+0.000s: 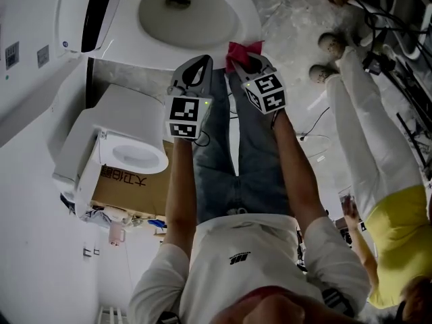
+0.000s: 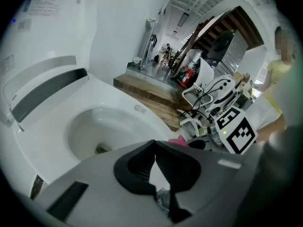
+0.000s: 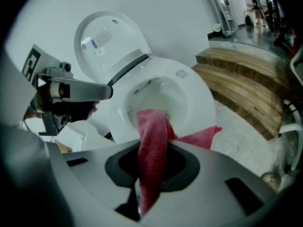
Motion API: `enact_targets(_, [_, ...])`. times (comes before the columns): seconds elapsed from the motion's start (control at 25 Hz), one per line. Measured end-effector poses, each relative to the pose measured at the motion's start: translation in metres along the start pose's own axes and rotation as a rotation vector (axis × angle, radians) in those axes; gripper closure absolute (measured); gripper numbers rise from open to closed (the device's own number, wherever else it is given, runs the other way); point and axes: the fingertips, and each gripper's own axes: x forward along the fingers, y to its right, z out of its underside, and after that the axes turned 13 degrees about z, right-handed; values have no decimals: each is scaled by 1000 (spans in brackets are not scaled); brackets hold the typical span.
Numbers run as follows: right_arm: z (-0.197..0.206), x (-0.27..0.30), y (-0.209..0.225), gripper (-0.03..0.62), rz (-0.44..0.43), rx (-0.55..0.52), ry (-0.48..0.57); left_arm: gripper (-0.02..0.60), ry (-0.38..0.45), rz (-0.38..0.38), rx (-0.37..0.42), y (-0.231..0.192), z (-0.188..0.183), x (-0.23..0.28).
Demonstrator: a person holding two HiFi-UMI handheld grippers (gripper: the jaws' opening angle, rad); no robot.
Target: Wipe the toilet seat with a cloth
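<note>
Two tools sit mid-frame: right tool grips a red cloth by the seat edge; left tool is closed, empty.

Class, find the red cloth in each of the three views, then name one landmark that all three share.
Head view: red cloth top centre, by the toilet bowl's near rim, in the right gripper.
Left gripper view: only a small bit, right of centre.
Right gripper view: centre, clamped between the jaws.
Shared landmark: the toilet bowl.
</note>
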Motion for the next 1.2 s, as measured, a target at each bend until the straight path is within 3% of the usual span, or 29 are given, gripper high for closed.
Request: enact_targets(1.2, [-53,3,75,543,119,105,83,571,1,41,30,-4,-45,33])
